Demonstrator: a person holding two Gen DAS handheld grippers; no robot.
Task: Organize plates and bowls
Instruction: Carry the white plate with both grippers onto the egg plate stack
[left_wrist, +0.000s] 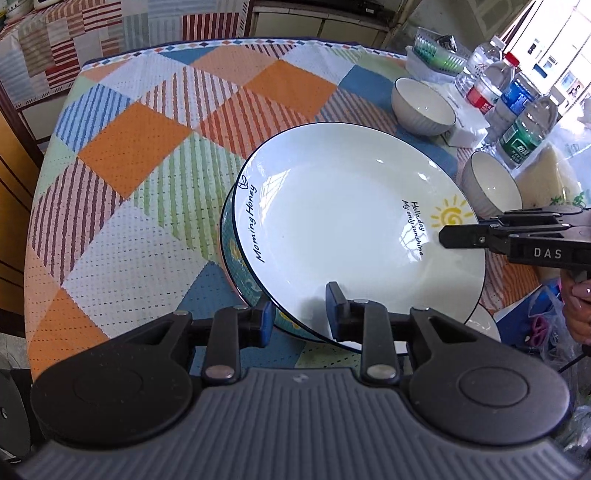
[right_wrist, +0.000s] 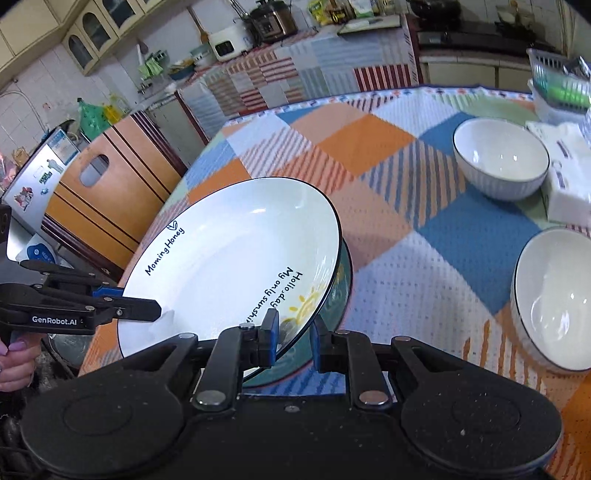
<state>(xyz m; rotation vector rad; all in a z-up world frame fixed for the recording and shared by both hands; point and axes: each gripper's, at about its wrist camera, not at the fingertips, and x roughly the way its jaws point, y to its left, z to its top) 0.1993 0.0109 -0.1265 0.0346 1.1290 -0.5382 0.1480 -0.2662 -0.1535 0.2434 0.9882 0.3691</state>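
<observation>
Both grippers, left (left_wrist: 300, 314) and right (right_wrist: 293, 341), clamp opposite rims of the plate (left_wrist: 343, 221), keeping it level above a second plate (left_wrist: 231, 258) for stacking on the desk (left_wrist: 147, 147).

Plates: I counted two, a white one (left_wrist: 343, 221) tilted over a patterned one (left_wrist: 236, 266) at frame centre.
Bowls: two, (left_wrist: 423, 105) and (left_wrist: 491, 184), right side.
Bottles: four, upper right (left_wrist: 491, 85).
My grippers: two, (left_wrist: 300, 314) and (right_wrist: 293, 338).

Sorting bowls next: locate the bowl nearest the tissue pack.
In the right wrist view, that bowl sits upright on the tablecloth at upper right, just left of the tissue pack.
</observation>
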